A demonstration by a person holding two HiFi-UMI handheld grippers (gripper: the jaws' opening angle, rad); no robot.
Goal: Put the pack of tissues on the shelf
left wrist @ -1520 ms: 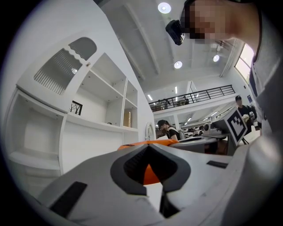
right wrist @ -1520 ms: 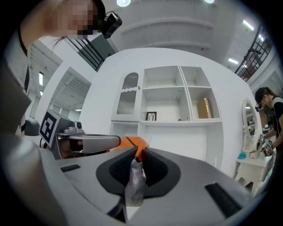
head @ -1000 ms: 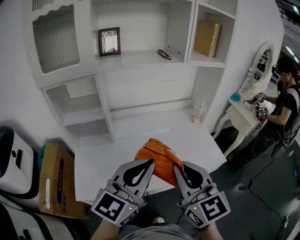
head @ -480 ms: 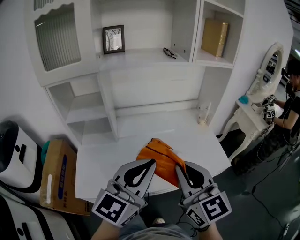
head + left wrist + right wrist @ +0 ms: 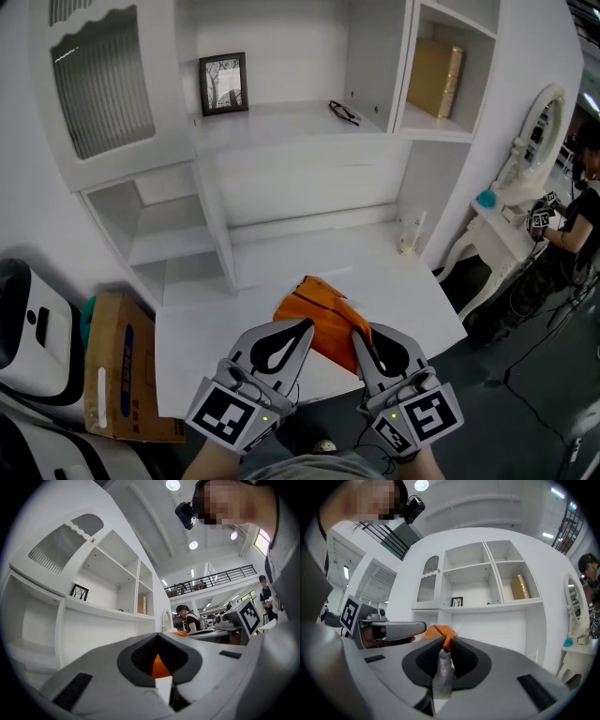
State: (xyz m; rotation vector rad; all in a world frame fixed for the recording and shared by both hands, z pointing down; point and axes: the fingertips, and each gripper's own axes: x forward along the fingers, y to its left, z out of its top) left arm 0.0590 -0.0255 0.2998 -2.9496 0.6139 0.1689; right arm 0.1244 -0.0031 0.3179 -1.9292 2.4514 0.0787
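pack of tissues (image 5: 323, 317) not yet on shelf (image 5: 281, 120): right hand-held gripper (image 5: 361, 337) pinches its wrapper, left hand-held gripper (image 5: 296, 330) pressed together.

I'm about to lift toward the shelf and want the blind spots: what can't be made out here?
- Pack of tissues, head view: near edge hidden under the left claw and right claw.
- Left gripper view: only an orange sliver shows between the jaws; the claw's own body hides the rest.
- Dark item on the shelf, head view: too small to identify.
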